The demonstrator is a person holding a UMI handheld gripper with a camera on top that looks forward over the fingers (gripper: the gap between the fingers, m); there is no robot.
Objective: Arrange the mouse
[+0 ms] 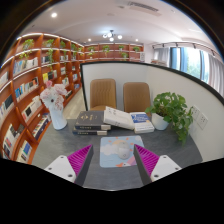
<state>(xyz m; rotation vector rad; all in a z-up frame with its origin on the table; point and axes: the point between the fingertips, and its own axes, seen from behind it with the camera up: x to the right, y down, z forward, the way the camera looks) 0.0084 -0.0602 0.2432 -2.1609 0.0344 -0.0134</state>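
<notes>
My gripper (113, 160) is open and empty above a grey table (60, 135); its two magenta pads (82, 158) stand wide apart. Between and just beyond the fingers lies a pastel patterned mouse mat (117, 150), flat on the table. No mouse shows in this view.
Beyond the mat lie stacked books (93, 121) and an open book (122, 117). A white vase (55, 112) stands to the left, a potted plant (172, 110) to the right. Two chairs (103, 94) and a partition are behind the table; bookshelves (25, 90) line the left wall.
</notes>
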